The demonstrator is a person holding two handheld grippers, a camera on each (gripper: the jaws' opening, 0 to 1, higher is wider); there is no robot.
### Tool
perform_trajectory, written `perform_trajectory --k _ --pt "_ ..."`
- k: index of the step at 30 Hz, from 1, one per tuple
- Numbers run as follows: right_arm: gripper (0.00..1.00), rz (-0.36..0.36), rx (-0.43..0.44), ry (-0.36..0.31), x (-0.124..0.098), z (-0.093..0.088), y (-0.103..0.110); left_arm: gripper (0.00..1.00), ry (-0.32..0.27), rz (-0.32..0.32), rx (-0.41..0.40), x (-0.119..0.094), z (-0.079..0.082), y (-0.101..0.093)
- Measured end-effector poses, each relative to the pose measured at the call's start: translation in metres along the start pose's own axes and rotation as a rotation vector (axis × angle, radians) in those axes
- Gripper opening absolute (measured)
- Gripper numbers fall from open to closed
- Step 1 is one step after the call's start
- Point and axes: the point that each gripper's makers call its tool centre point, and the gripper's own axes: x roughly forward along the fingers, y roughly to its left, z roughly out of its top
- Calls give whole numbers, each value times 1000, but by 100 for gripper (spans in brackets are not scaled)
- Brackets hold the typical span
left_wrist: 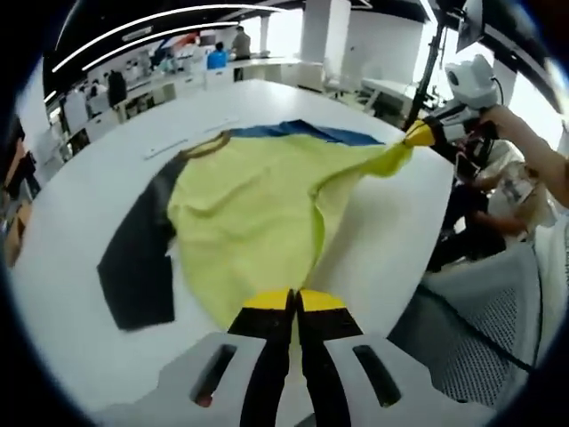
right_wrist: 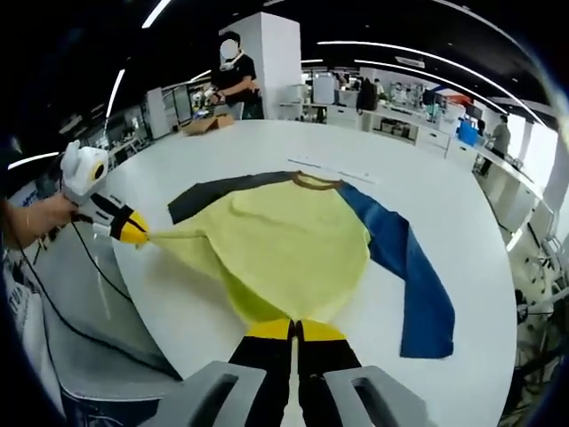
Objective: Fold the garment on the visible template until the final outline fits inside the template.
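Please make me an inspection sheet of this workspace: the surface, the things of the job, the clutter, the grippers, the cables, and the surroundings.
Surface: white table, large with a curved edge.
Job's things: yellow garment lying flat, one black sleeve and one blue sleeve spread outward; hem lifted at two spots. No template outline can be made out.
Clutter: nothing seen near the garment; a thin pale strip lies beyond the collar.
Grippers: left gripper shut on the hem; right gripper shut on the hem.
Cables: a black cable hangs off the table edge.
Surroundings: open office with desks; a person standing behind.
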Motion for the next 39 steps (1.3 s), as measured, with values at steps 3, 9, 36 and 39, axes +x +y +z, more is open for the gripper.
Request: perform_trajectory --k 3,9,36,39 --pt "0 2 15 26 0 -13 3 0 34 1 -1 0 -9 -2" --pt "0 -13 -7 87 -1 -35 4 0 77 -20 -25 1 -25 -6" --pt "0 -16 21 230 12 -99 12 11 167 -50 -92 11 -74 -25" --pt "3 5 78 240 7 -98 14 17 142 -49 -97 4 -68 -24"
